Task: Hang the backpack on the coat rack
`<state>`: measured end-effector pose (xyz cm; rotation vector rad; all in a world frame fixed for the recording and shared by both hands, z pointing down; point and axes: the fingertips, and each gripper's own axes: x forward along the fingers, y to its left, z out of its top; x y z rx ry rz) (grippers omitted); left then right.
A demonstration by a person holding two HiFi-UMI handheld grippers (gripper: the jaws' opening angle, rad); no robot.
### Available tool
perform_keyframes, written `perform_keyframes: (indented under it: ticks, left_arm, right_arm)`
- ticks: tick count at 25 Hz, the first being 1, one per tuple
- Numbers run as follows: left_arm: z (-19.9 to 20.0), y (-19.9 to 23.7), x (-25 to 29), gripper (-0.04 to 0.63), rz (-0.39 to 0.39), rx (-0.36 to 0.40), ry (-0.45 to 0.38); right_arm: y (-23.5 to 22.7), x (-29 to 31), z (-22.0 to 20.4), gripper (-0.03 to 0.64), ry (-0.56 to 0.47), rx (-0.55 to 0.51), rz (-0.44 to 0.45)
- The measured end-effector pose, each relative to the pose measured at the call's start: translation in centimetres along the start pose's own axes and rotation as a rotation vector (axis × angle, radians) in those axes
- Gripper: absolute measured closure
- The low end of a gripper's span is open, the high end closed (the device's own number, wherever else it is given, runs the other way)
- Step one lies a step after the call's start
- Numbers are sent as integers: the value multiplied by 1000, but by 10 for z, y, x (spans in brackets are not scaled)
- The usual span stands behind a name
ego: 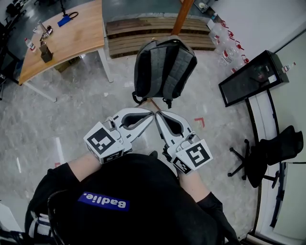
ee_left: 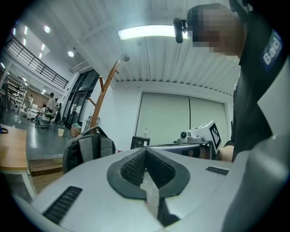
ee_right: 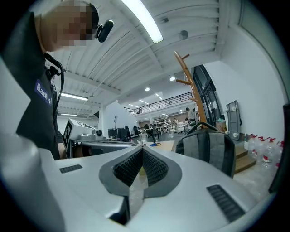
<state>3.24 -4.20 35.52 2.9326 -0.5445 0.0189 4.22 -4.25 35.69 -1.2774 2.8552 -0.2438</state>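
Note:
A grey and black backpack [ego: 165,72] is up against the wooden coat rack pole [ego: 184,14], its straps towards me; the hook itself is hidden. In the left gripper view the backpack [ee_left: 88,149] is left of the jaws, under the rack [ee_left: 102,97]. In the right gripper view the backpack [ee_right: 208,147] sits right of the jaws, beside the rack [ee_right: 190,84]. My left gripper [ego: 151,114] and right gripper [ego: 157,114] are side by side just short of the backpack's lower edge, tips nearly touching each other. Both are shut with nothing held, as also shown up close for the left gripper [ee_left: 146,148] and the right gripper [ee_right: 142,148].
A wooden table [ego: 67,38] with small items stands at the upper left. A slatted wooden platform [ego: 124,40] lies behind the rack. Bottles with red caps [ego: 229,45], a black screen [ego: 253,76] and an office chair [ego: 267,153] line the right side.

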Motion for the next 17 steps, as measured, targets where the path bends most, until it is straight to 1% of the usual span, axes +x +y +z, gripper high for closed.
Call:
perform_keyframes:
  ticks: [8, 17]
  left_arm:
    - [-4, -4, -4, 586, -16, 5, -17]
    - [2, -7, -8, 586, 12, 3, 4]
  right_arm:
    - [5, 0, 1, 612, -6, -12, 4]
    - [12, -3, 1, 612, -3, -14, 16]
